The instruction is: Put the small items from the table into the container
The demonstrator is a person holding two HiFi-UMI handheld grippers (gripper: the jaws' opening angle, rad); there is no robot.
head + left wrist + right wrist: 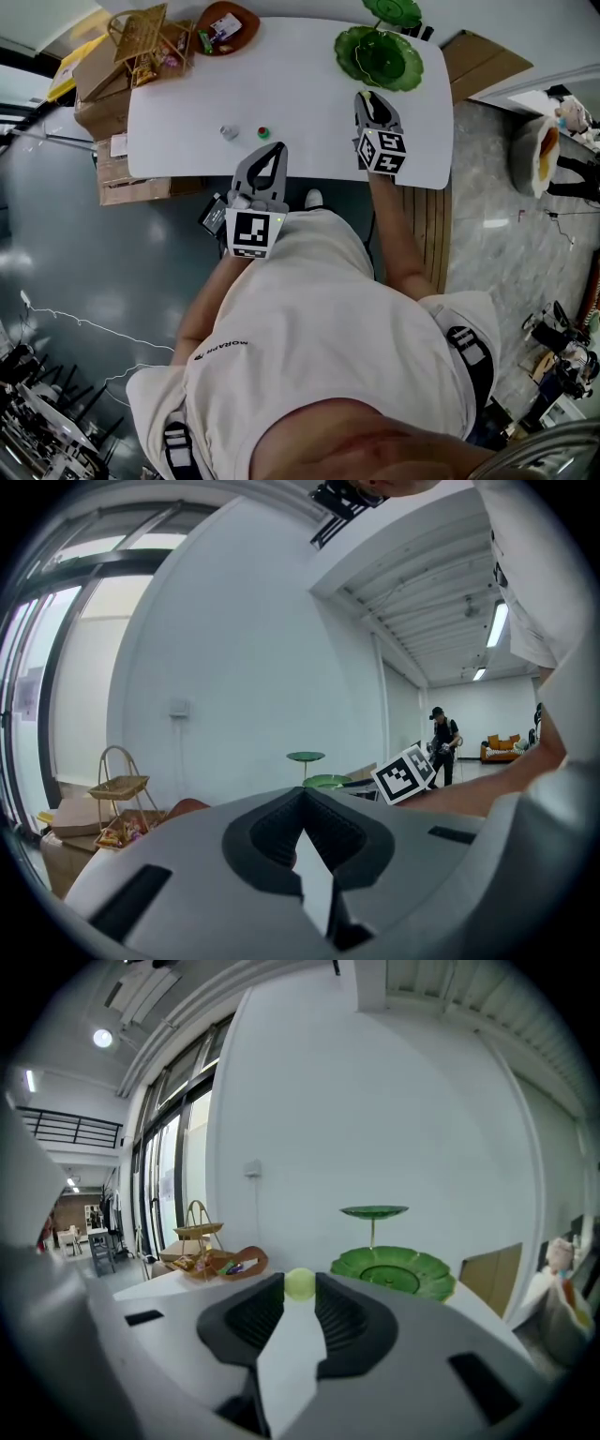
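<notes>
The right gripper view shows what the head view does not: a small yellow-green ball (300,1282) pinched between the tips of the right hand-held gripper (300,1290), its jaws clamped on it. From above, that right hand-held gripper (366,97) sits over the right side of the white tabletop (178,98), its tips just near the green tiered dish (380,58), and the ball cannot be made out there.

The left gripper view shows the left hand-held gripper (302,794) with its jaws together at the tips and nothing between them. In the head view it (277,150) points over the near edge of the tabletop.

Only the head view shows the two small items lying on the tabletop: a grey piece (228,132) and, just right of it, a red-and-green piece (263,132), both just beyond the left tips.

At the far left stand a brown bowl (225,26) of sweets and a wire basket (141,37). The right gripper view shows the green tiered dish (394,1269) far right.
</notes>
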